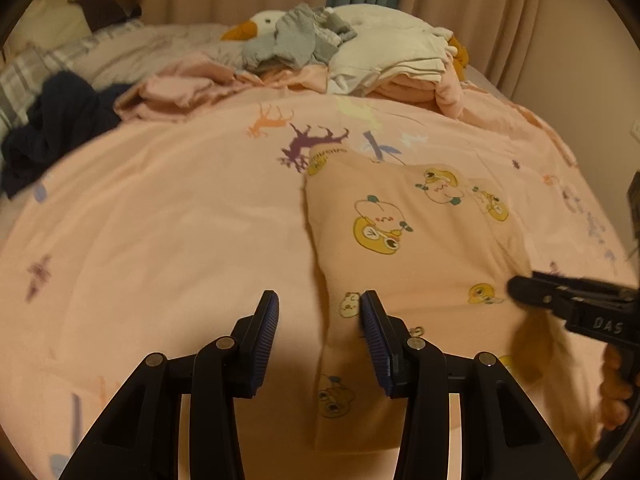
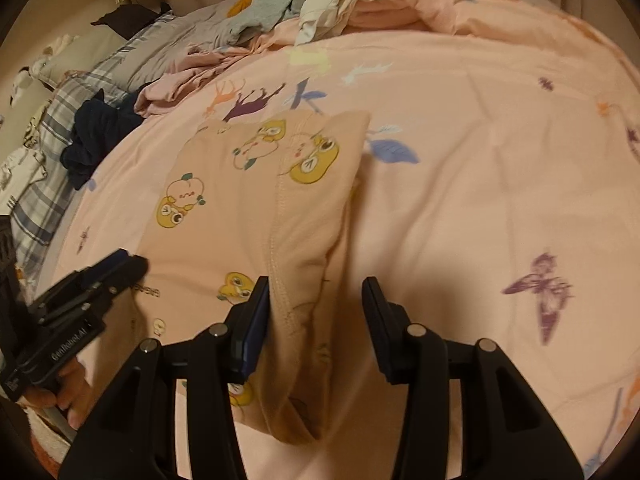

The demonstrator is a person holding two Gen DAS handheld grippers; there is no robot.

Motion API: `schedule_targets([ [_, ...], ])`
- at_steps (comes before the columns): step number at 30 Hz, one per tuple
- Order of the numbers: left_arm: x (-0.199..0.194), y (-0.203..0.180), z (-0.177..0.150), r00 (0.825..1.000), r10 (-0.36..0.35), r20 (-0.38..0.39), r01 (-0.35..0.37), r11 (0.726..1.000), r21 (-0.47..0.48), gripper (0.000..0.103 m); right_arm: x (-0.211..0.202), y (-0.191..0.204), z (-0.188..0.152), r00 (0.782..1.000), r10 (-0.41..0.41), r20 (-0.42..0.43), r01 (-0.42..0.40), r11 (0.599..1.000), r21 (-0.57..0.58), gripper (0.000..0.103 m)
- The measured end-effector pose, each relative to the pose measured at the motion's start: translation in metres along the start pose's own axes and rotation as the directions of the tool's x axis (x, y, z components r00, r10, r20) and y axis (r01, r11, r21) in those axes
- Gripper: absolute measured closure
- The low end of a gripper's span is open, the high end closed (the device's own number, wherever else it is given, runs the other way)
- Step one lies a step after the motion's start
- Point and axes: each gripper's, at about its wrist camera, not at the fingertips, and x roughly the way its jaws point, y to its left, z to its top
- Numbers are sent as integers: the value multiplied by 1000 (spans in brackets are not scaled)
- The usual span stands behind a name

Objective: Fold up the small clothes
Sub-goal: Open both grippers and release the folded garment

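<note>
A small peach garment with yellow cartoon prints (image 1: 404, 248) lies flat on the pink bedspread (image 1: 168, 216). My left gripper (image 1: 320, 300) is open, low over the garment's left edge, which runs between its fingers. My right gripper (image 2: 316, 284) is open over the garment's (image 2: 240, 200) right folded edge; the seam ridge rises against its left finger (image 2: 256, 320). Each gripper shows in the other's view: the right one (image 1: 520, 288) at the garment's right side, the left one (image 2: 128, 266) at its left side.
A heap of pale, grey and pink clothes (image 1: 320, 52) lies at the far end of the bed with a plush duck (image 1: 256, 24). A dark navy garment (image 1: 56, 128) lies at the left by plaid bedding (image 2: 48, 168). Curtains hang behind.
</note>
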Motion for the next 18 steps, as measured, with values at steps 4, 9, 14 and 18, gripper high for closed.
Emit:
schedule_targets([
  [4, -3, -4, -1, 1000, 21, 16, -22, 999, 47, 63, -1, 2, 0, 1000, -23, 2, 23, 1000, -18, 64],
  [9, -13, -1, 1, 998, 36, 43, -38, 999, 33, 76, -7, 9, -3, 999, -38, 21, 38, 999, -22, 74],
  [14, -37, -4, 3, 995, 3, 100, -4, 1000, 11, 82, -30, 20, -4, 996, -36, 83, 40, 998, -42, 93],
  [18, -44, -9, -5, 994, -56, 92, 54, 998, 19, 83, -53, 29, -7, 987, 58, 150, -51, 997, -51, 95],
])
